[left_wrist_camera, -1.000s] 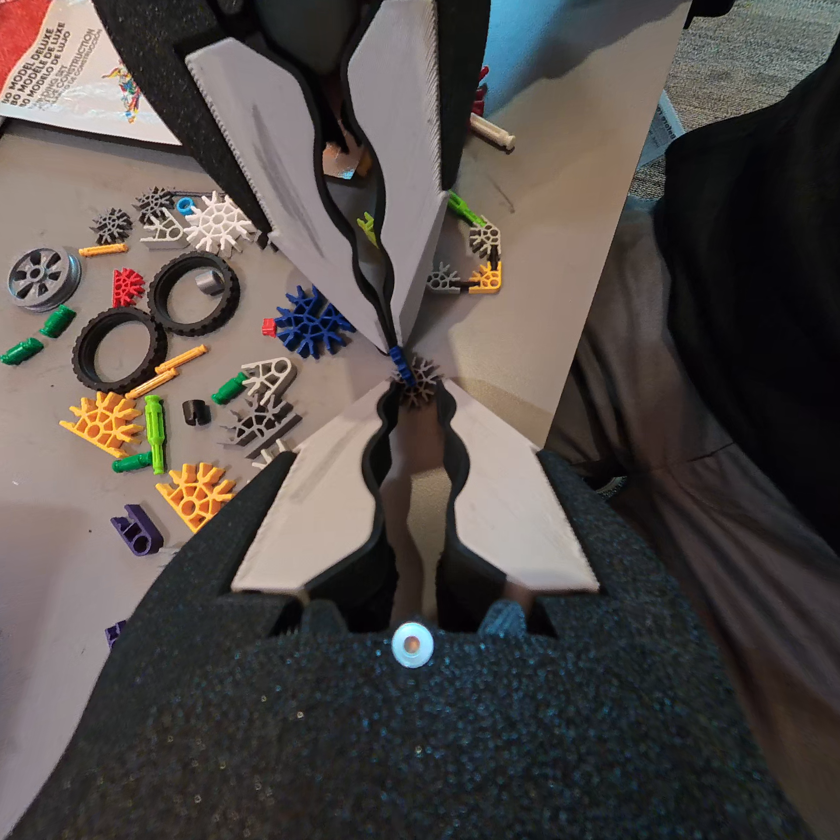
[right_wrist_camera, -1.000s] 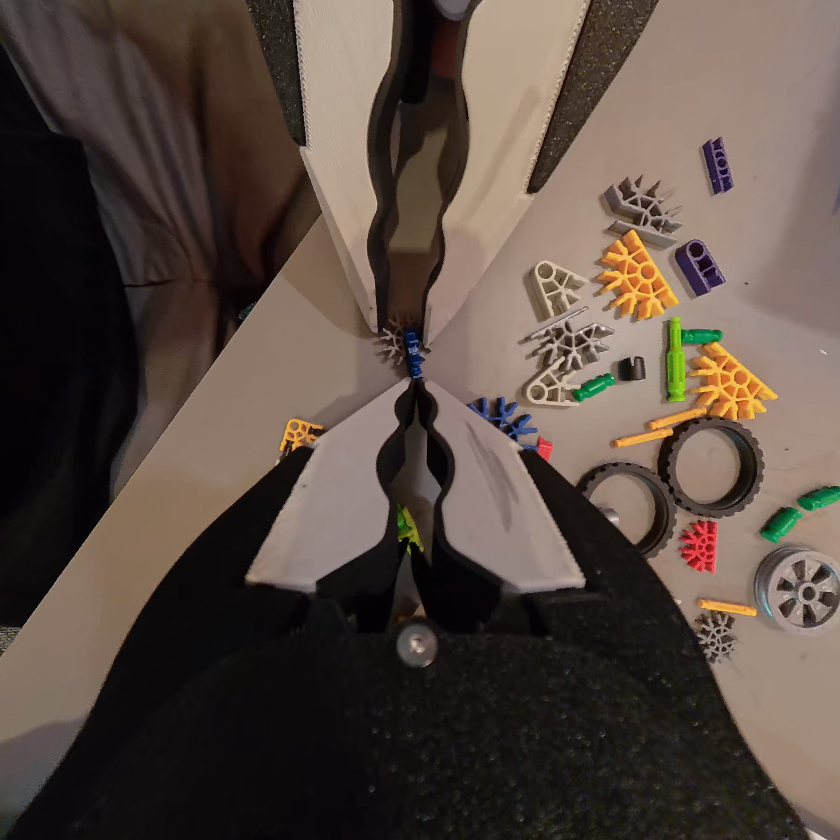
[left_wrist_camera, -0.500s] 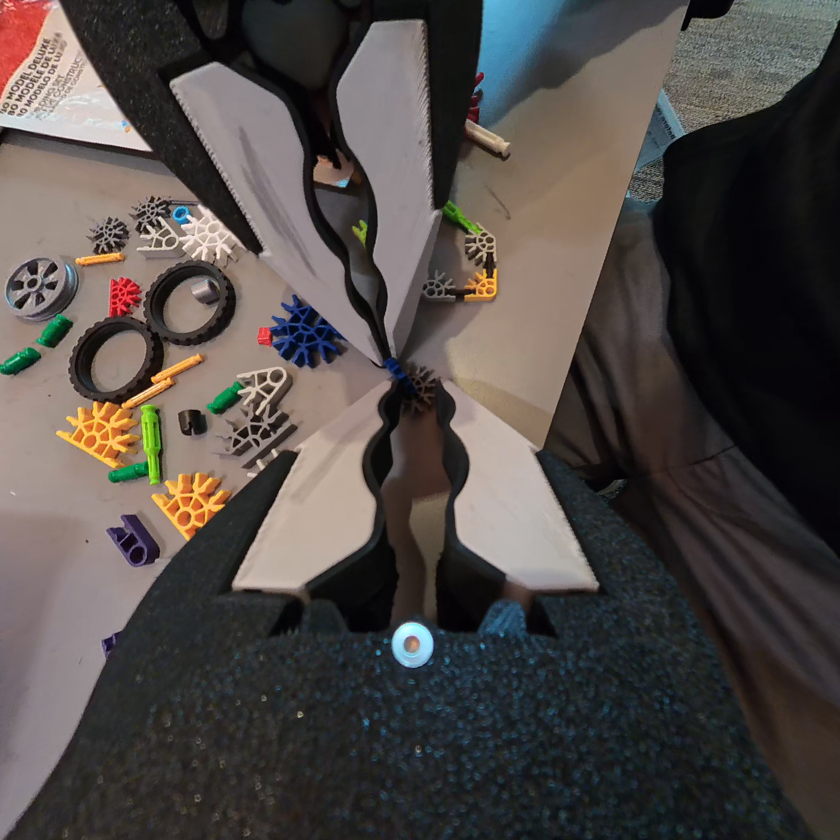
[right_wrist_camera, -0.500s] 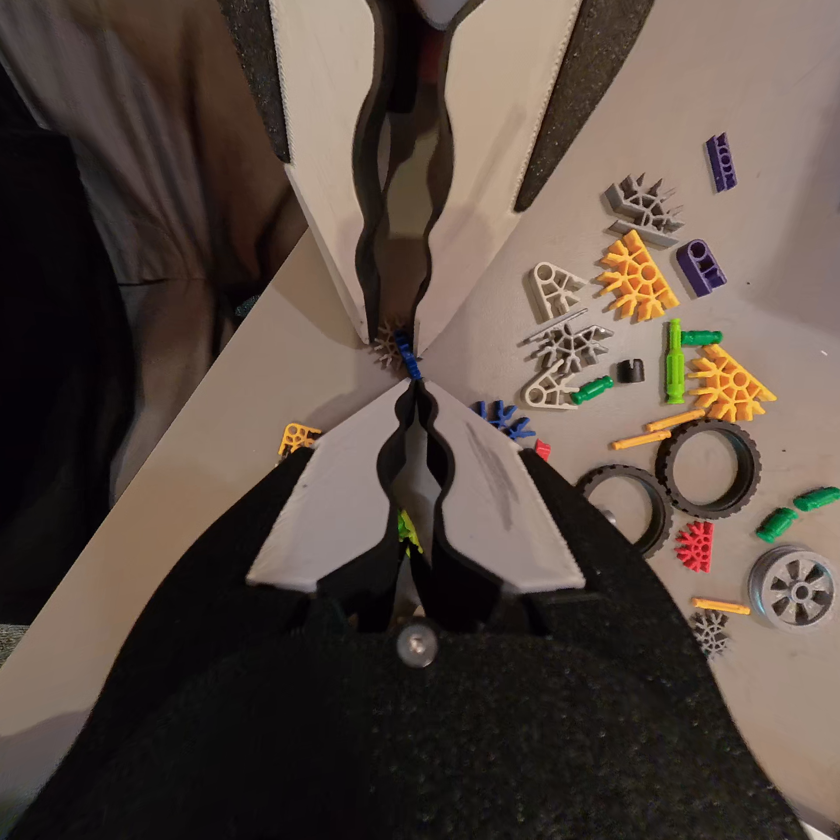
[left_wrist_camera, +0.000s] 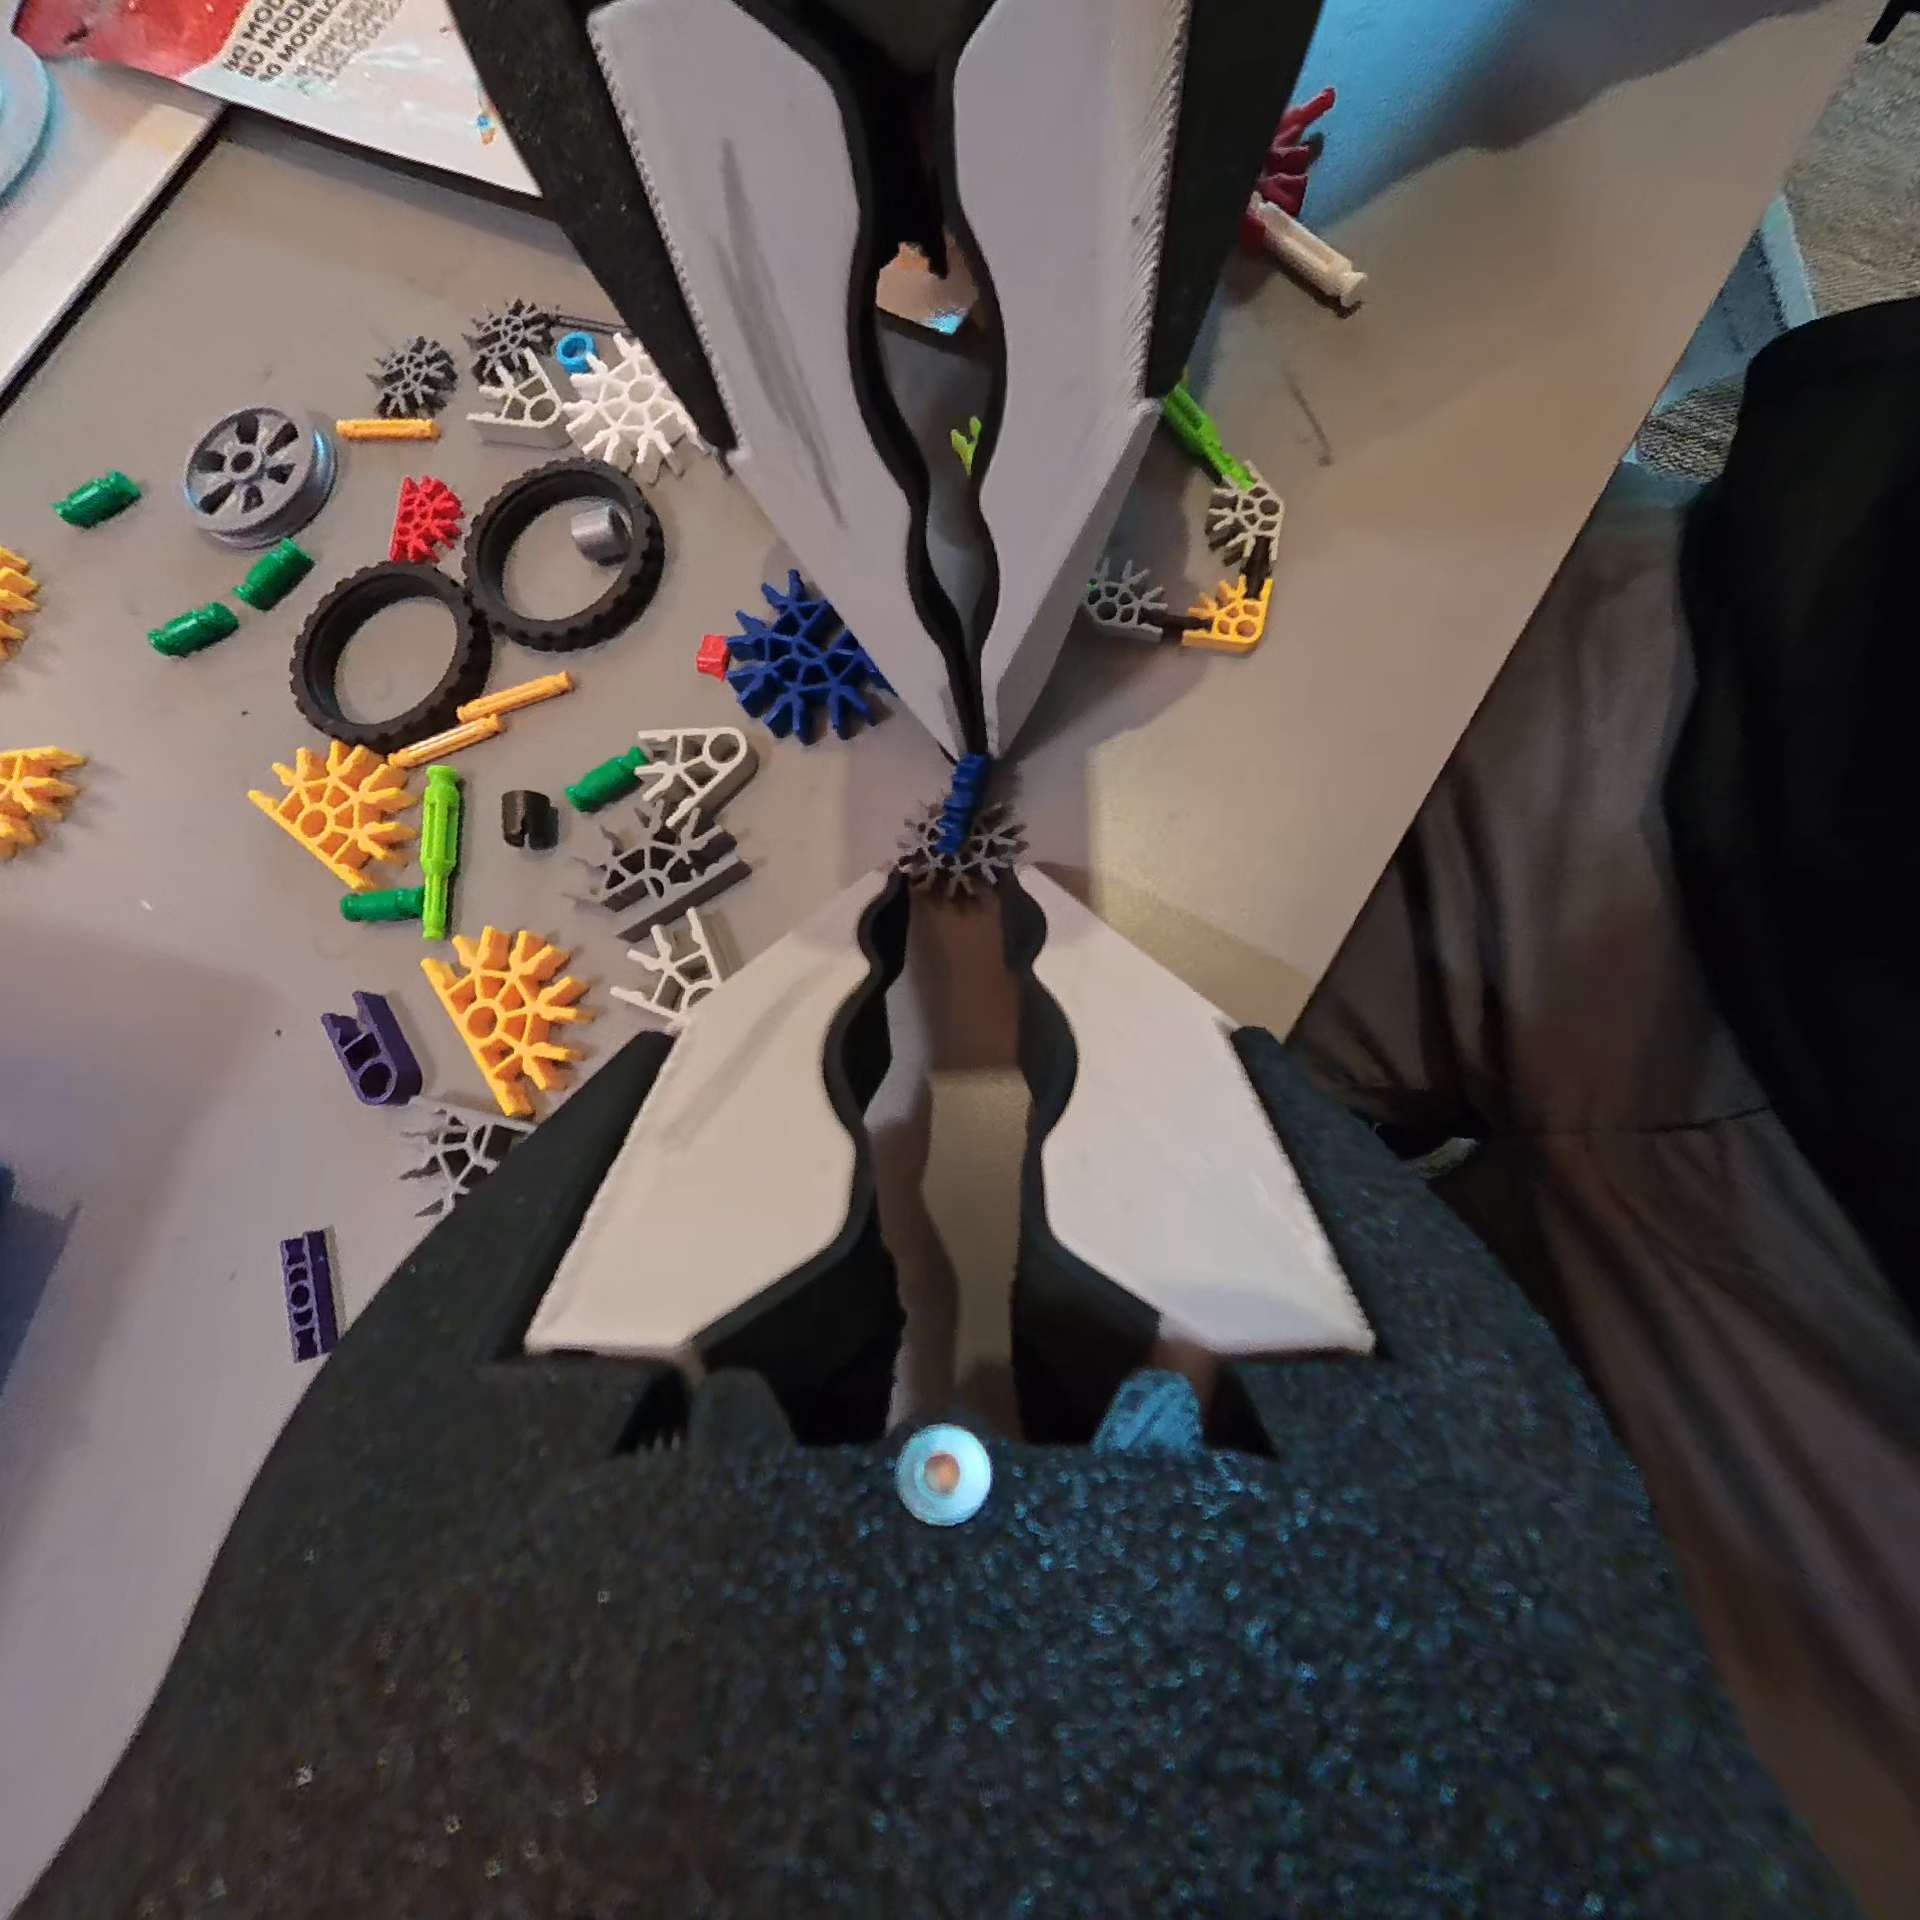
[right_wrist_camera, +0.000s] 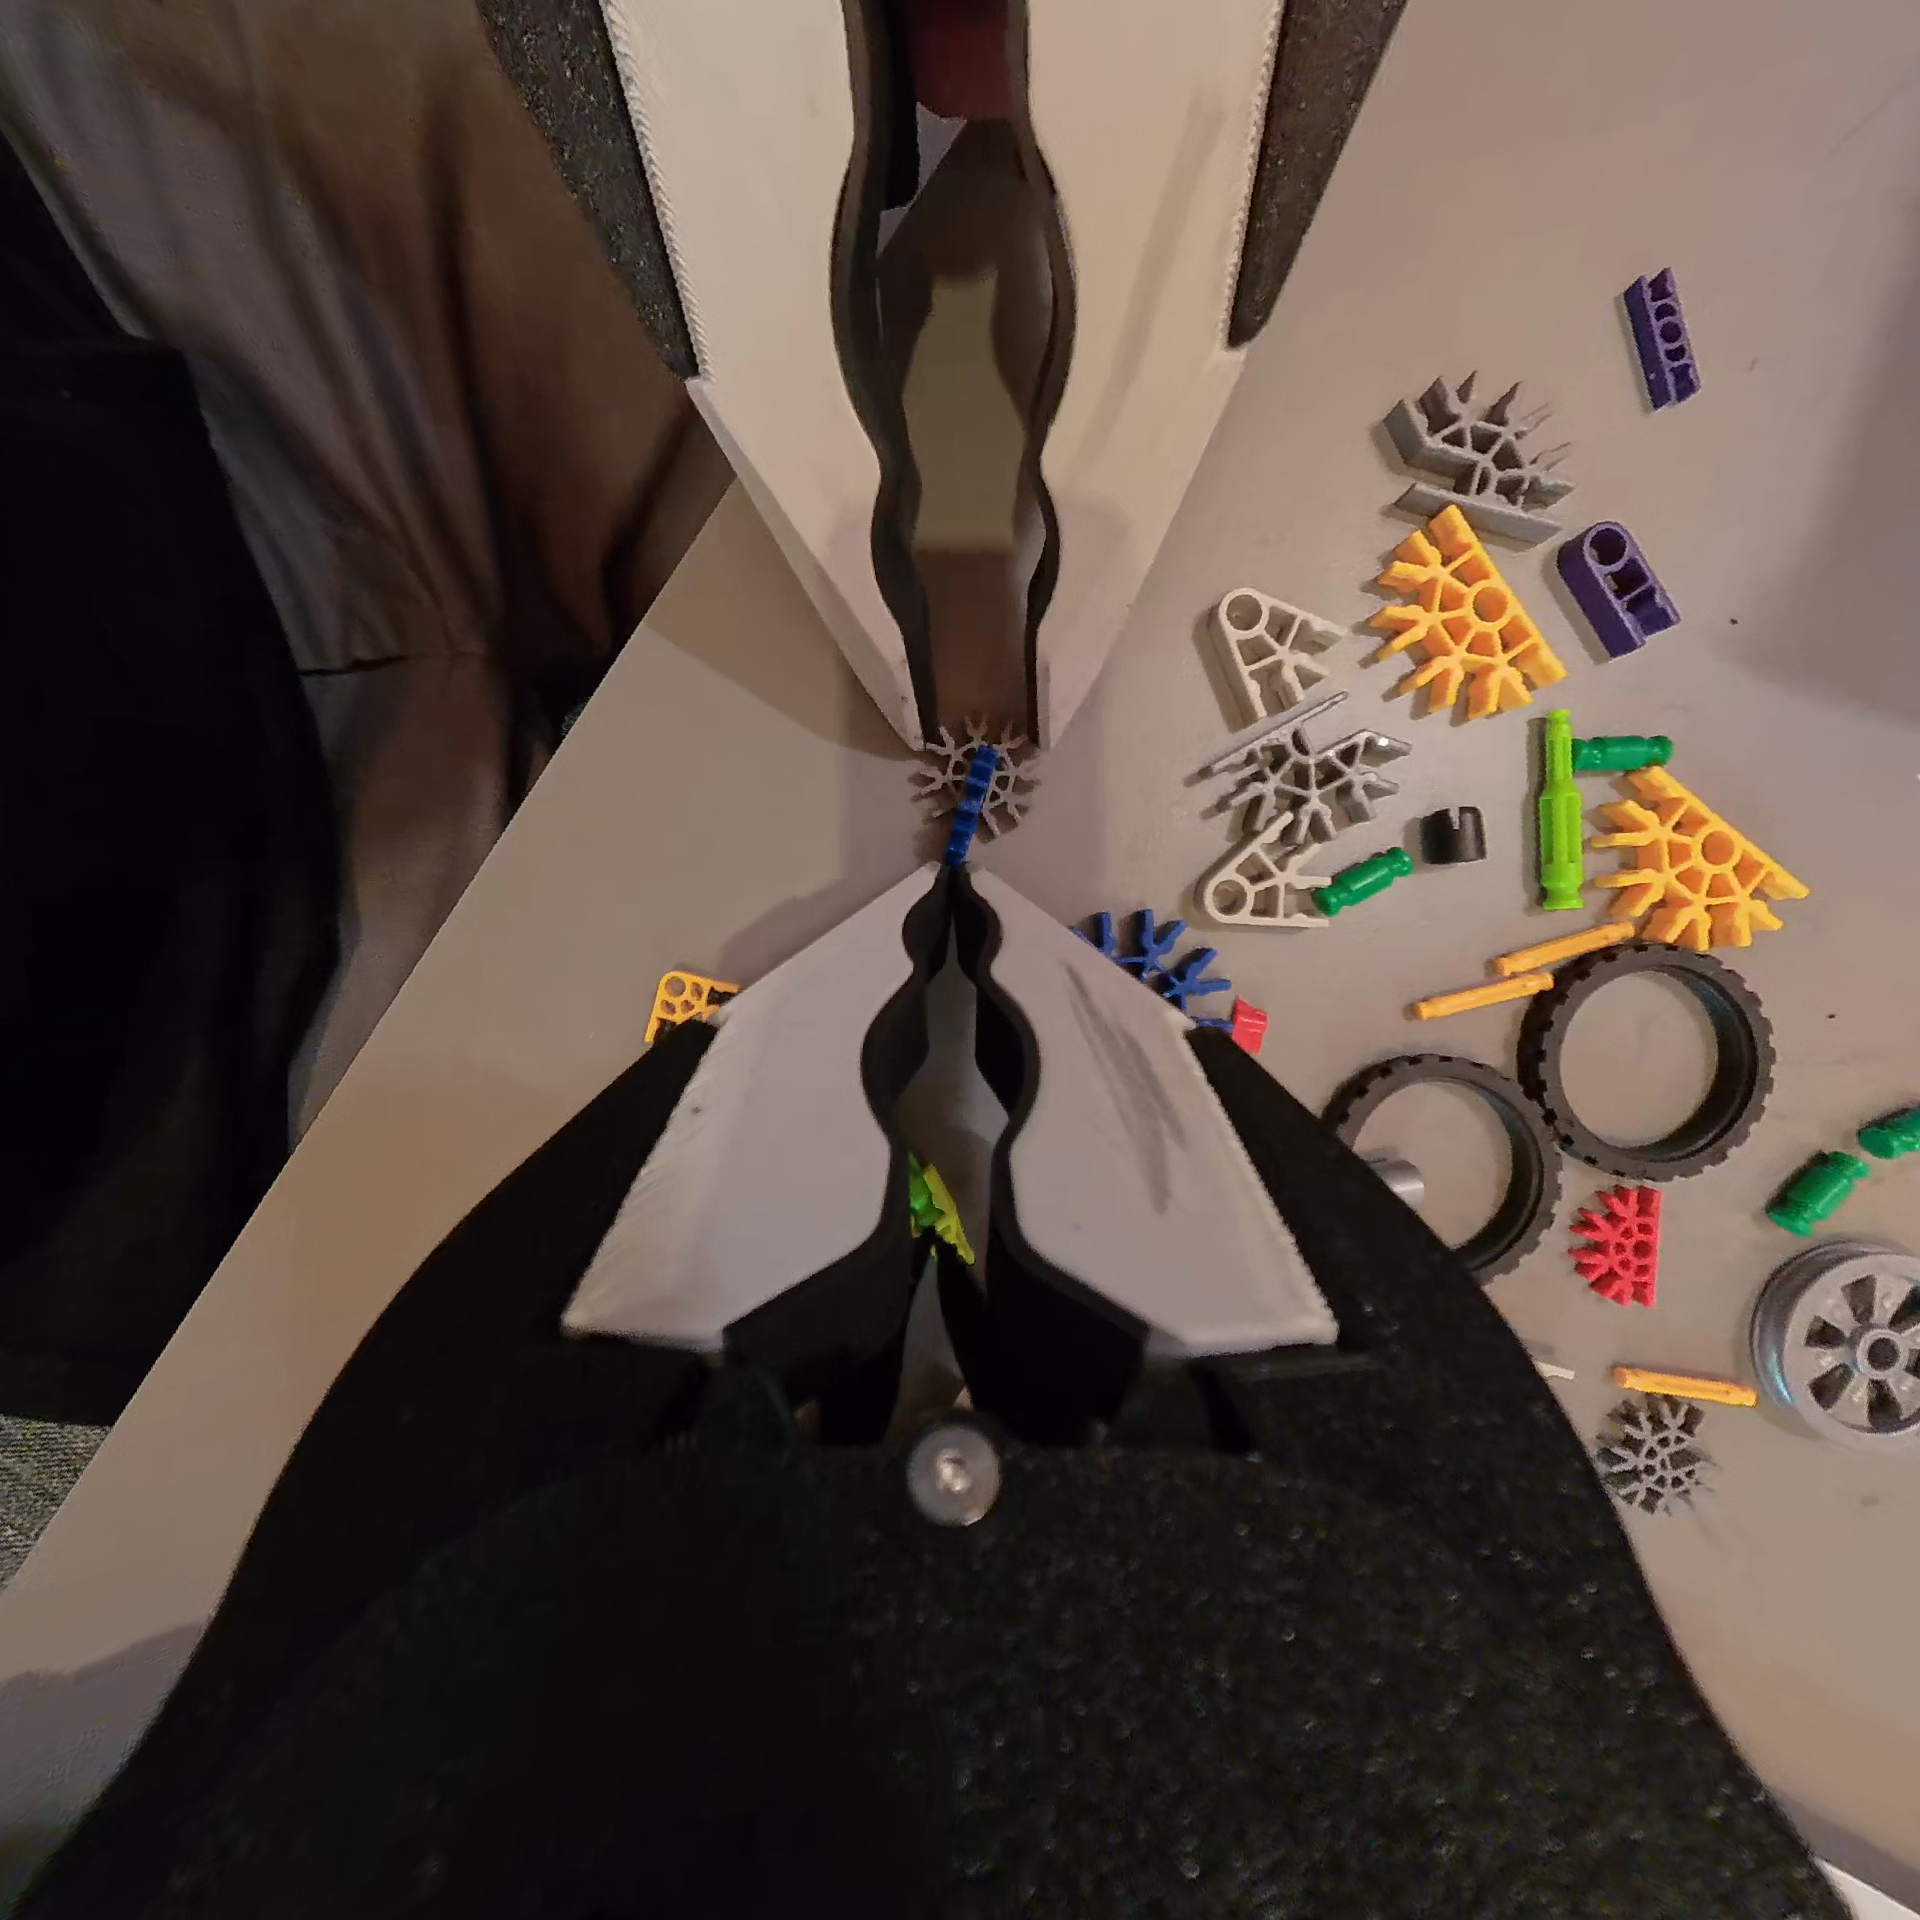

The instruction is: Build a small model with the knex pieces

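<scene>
My left gripper (left_wrist_camera: 956, 896) is shut on a dark grey snowflake connector (left_wrist_camera: 964, 854) and holds it above the table's near edge. My right gripper (left_wrist_camera: 977, 740) comes in from the far side, tip to tip with the left, shut on a short blue rod (left_wrist_camera: 966, 795). The rod lies across the connector's face. In the right wrist view the right gripper (right_wrist_camera: 949, 878) pinches the blue rod (right_wrist_camera: 971, 798), and the left gripper (right_wrist_camera: 977, 727) holds the connector (right_wrist_camera: 1003, 781) from above. How far the rod sits in the connector is hidden.
Loose parts lie on the grey table (left_wrist_camera: 156, 1091): two black tyres (left_wrist_camera: 390, 657), a grey wheel hub (left_wrist_camera: 255, 473), yellow connectors (left_wrist_camera: 509, 1013), a blue connector (left_wrist_camera: 805, 655), green rods. A small grey-and-yellow assembly (left_wrist_camera: 1231, 582) lies nearby. A booklet (left_wrist_camera: 343, 73) lies far left. A person's lap (left_wrist_camera: 1558, 1039) is beyond the table edge. Both grippers' tips are close together, under 4 cm apart. From either gripper's tips it is about 20 cm to the grey wheel hub (left_wrist_camera: 255, 473). Seen from the right wrist view (right_wrist_camera: 1859, 1336) as well.
Both grippers have shifted together a little over the table. The blue rod now lies across the connector's middle instead of at its rim.
</scene>
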